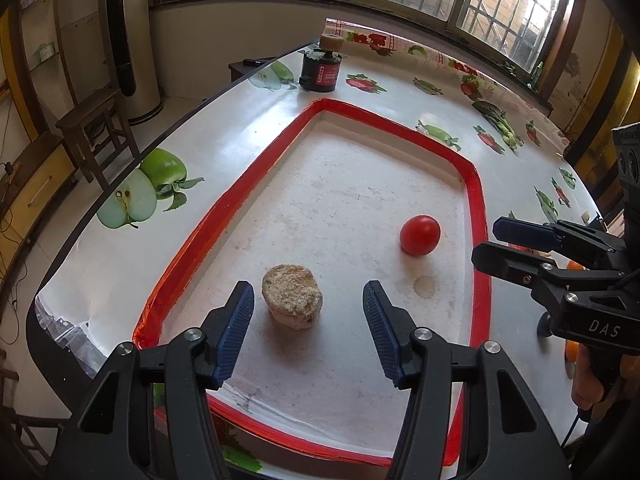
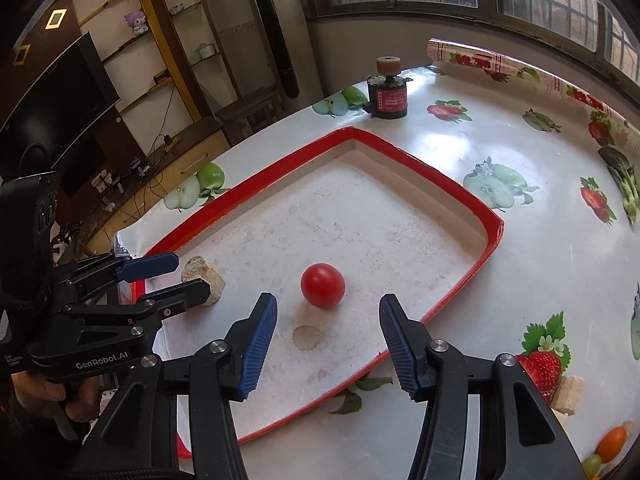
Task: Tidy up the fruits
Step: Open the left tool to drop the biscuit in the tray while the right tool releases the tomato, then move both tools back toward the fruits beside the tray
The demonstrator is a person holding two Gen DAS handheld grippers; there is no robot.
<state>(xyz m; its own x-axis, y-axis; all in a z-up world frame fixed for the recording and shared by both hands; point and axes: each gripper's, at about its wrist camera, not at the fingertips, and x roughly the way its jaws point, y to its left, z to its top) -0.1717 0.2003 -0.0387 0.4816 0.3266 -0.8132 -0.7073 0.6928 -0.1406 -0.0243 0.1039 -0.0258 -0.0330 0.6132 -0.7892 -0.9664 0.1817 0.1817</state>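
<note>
A red tomato (image 1: 420, 235) lies in a white tray with a red rim (image 1: 208, 216); the tomato also shows in the right wrist view (image 2: 322, 285), as does the tray rim (image 2: 452, 188). A tan crumbly round piece (image 1: 292, 296) lies in the tray near its front left and shows in the right wrist view (image 2: 202, 274). My left gripper (image 1: 308, 312) is open, its jaws either side of the tan piece, a little short of it. My right gripper (image 2: 328, 332) is open just short of the tomato, empty. It shows in the left wrist view (image 1: 490, 244).
A black can with a wooden spool on top (image 1: 321, 68) stands at the table's far edge. A tan piece (image 2: 568, 396), an orange fruit (image 2: 610, 444) and a green one (image 2: 592, 464) lie on the fruit-print cloth at the right. A wooden stool (image 1: 94, 128) stands left of the table.
</note>
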